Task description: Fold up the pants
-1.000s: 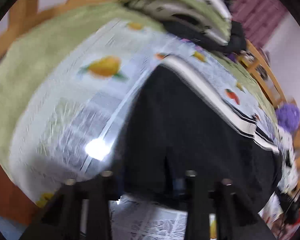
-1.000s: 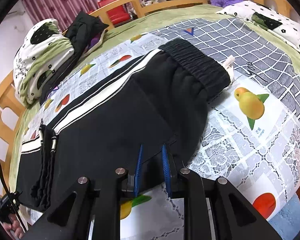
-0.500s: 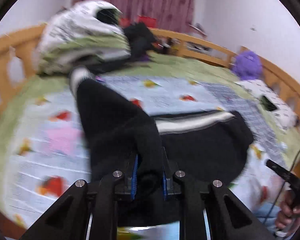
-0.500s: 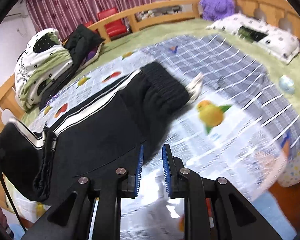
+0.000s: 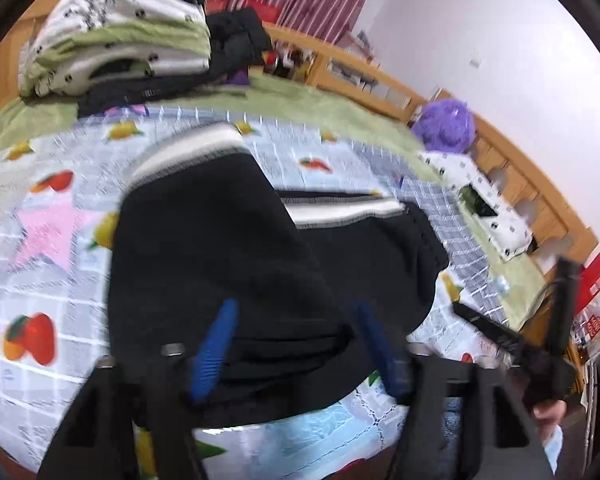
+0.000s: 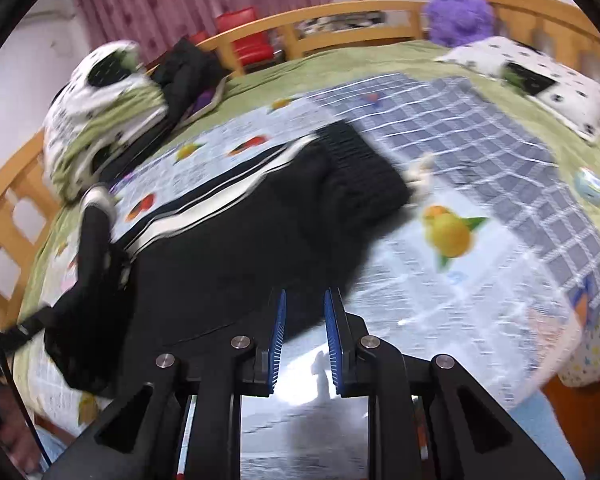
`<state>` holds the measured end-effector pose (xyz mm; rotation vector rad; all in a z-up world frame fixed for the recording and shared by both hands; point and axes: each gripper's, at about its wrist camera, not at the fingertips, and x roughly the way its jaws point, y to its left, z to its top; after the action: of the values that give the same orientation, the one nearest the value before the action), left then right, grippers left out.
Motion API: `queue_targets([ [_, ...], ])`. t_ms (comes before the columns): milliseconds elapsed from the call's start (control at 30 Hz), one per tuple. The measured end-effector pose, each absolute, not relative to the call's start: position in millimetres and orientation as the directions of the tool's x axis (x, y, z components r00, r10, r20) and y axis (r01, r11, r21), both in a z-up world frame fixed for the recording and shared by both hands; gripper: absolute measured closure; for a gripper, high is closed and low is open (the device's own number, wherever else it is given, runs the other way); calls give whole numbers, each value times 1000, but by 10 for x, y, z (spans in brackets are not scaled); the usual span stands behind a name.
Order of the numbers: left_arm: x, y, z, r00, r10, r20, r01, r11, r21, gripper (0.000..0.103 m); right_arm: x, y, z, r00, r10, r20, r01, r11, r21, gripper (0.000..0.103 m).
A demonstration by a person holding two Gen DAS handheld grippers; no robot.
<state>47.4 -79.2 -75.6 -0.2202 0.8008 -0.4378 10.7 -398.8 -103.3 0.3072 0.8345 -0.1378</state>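
Observation:
Black pants [image 5: 228, 248] with white side stripes lie on a fruit-print sheet [image 5: 48, 280], the leg end folded over toward the waistband. My left gripper [image 5: 296, 344] is open, blue pads wide apart just above the folded cloth. In the right wrist view the pants [image 6: 236, 256] stretch from the ribbed waistband [image 6: 360, 168] to the left. My right gripper [image 6: 303, 320] hangs over the near edge of the pants with its pads a small gap apart and nothing between them. It also shows in the left wrist view [image 5: 516, 340].
A folded quilt [image 5: 120, 28] and dark clothes [image 5: 236, 40] sit at the bed's far end. A purple plush toy [image 5: 446, 126] and a spotted pillow [image 5: 484, 204] lie by the wooden bed rail [image 6: 340, 20]. A small ball [image 6: 588, 186] rests on the right.
My left gripper carried the pant leg over the rest of the pants and let it go; its pads are now wide apart. My right gripper pulled back a little from the cloth.

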Motion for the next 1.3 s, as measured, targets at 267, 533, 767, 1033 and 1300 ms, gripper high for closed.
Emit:
queue_targets([
  [267,616,19,-1050,660,-316,-682,99,936,-338,33,486,-3212,-1082,650,234,-723,0,951,308,71],
  [533,713,662,-1365,648,-233,-725,-58,934,-352,33,1288,-2663,-1233,539,358,-762,-73,922,381,61],
  [767,766,582,-1436,630,-216,-746,-78,938,-338,33,1587,-2323,-1316,453,459,-765,-240,889,391,94],
  [1033,808,-33,-1232,677,-270,-684,8,933,-360,33,1429,-2902,-340,583,463,-668,-351,885,307,94],
  [1300,804,-767,-1129,692,-303,-656,149,948,-281,33,1456,-4165,-496,638,338,-692,-173,938,299,94],
])
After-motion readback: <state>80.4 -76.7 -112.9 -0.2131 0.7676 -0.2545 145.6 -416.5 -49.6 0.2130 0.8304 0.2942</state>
